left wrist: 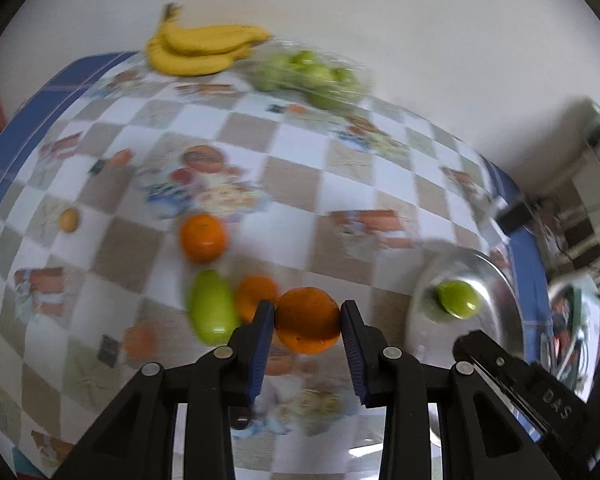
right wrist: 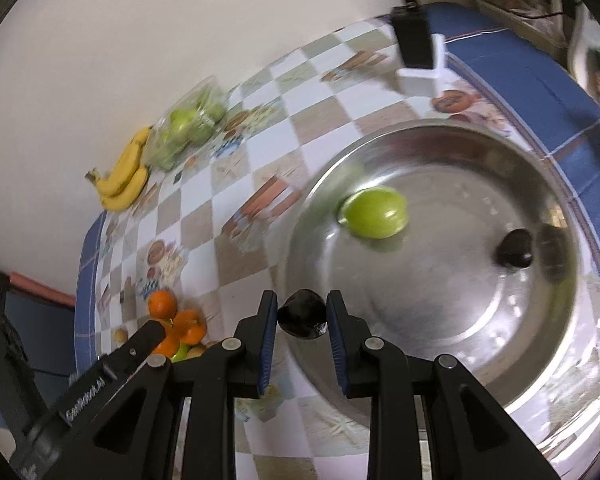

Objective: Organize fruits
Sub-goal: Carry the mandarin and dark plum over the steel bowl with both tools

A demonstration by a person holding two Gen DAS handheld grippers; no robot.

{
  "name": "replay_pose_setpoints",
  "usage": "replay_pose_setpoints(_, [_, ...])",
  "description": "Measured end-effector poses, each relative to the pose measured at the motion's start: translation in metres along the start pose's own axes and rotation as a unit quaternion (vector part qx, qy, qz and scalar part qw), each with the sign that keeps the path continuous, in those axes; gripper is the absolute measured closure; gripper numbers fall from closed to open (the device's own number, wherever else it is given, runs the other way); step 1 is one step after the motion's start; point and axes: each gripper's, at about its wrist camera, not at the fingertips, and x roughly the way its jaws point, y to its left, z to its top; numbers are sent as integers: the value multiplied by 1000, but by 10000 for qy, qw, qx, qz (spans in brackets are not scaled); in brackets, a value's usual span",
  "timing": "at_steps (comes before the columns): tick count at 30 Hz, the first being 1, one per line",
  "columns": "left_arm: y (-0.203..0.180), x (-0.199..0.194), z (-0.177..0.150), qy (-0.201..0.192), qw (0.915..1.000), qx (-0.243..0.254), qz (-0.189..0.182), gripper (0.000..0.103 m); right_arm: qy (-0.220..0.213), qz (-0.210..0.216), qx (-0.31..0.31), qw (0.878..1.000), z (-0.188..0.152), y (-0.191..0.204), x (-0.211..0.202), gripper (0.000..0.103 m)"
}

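My left gripper (left wrist: pixel 308 314) is shut on an orange (left wrist: pixel 307 320), held above the checked tablecloth. Just left of it lie a second orange (left wrist: pixel 255 296), a green fruit (left wrist: pixel 213 306) and a third orange (left wrist: pixel 202 237). My right gripper (right wrist: pixel 302 314) is shut on a dark plum (right wrist: pixel 302 314) at the near rim of the steel bowl (right wrist: pixel 440 340). Inside the bowl lie a green fruit (right wrist: pixel 374 212) and another dark plum (right wrist: pixel 515 254). The bowl (left wrist: pixel 496 280) with its green fruit (left wrist: pixel 458 299) shows at the right of the left wrist view.
Bananas (left wrist: pixel 204 50) and a clear box of green fruit (left wrist: pixel 312 76) lie at the table's far edge by the wall. A small yellowish fruit (left wrist: pixel 69 220) sits at the left. A black adapter on a white stand (right wrist: pixel 416 52) stands beyond the bowl. The left gripper's body (right wrist: pixel 112 376) crosses the right view.
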Motion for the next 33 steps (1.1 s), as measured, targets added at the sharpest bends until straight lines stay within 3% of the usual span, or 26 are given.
replay_pose_setpoints(16, [-90,14,-26,6,9889,1425,-417,67,-418,-469,802,9948,17,-70,-32,77])
replay_pose_setpoints(24, [-106,27,-35,127,9840,1709,-483,67,-448,-849,679,9931,20,-75,-32,77])
replay_pose_setpoints(33, [-108,44,-44,387,9811,1845,-433,67,-165,-900,633,9938,17,-73,-16,76])
